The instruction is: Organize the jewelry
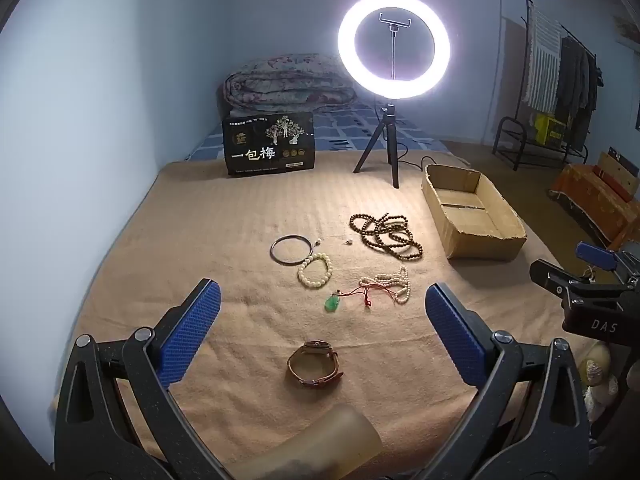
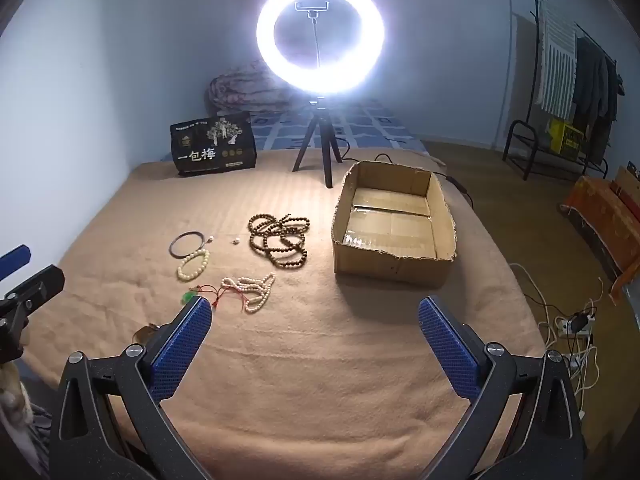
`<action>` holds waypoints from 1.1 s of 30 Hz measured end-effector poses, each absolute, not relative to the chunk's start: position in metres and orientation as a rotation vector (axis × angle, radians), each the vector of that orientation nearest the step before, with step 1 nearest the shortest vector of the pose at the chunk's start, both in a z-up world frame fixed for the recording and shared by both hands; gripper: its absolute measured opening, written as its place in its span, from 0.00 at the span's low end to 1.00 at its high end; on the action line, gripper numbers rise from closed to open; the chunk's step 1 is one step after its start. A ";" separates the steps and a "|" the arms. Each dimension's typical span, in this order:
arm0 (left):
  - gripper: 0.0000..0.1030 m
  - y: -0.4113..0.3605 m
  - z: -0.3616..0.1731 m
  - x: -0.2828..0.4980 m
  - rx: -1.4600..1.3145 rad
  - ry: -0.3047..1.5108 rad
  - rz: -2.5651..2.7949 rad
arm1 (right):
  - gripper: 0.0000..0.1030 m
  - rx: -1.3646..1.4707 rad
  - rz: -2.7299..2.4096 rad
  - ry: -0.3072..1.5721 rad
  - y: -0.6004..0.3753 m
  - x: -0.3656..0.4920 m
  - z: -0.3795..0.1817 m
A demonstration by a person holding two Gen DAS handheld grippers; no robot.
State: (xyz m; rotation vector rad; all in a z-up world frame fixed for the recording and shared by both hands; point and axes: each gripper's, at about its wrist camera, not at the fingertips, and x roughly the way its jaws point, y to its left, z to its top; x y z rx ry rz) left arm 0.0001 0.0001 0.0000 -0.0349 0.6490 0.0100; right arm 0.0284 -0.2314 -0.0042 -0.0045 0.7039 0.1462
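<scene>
Tan blanket [image 1: 224, 216] with scattered jewelry, left hand-held gripper [image 1: 322, 320] spread above watch [image 1: 315, 364], right hand-held gripper [image 2: 316, 330] spread near cardboard box [image 2: 394, 266]

The scene is lit by a ring light [image 1: 394, 46] ahead of the hand-held gripper; heavy glare is noted. The cardboard box [image 2: 394, 220] casts a near-side shadow. Edges are bent and vignetted.

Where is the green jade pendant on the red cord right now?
In the left wrist view the green jade pendant lies mid-blanket, between the cream bead bracelet and the brown leather watch, its red cord running right toward the white bead strand.
</scene>
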 end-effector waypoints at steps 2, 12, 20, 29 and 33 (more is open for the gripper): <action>1.00 0.000 0.000 0.000 -0.030 0.645 0.011 | 1.00 -0.006 0.143 0.709 -0.232 0.029 -0.003; 1.00 -0.001 0.001 -0.001 -0.017 0.626 0.019 | 1.00 -0.026 0.133 0.703 -0.230 0.028 -0.005; 1.00 0.004 0.001 0.001 -0.022 0.627 0.015 | 1.00 -0.022 0.135 0.705 -0.229 0.030 -0.006; 1.00 0.002 0.001 0.000 -0.020 0.624 0.016 | 1.00 -0.022 0.137 0.707 -0.229 0.029 -0.004; 1.00 0.002 0.001 0.000 -0.020 0.623 0.015 | 1.00 -0.022 0.135 0.708 -0.229 0.029 -0.005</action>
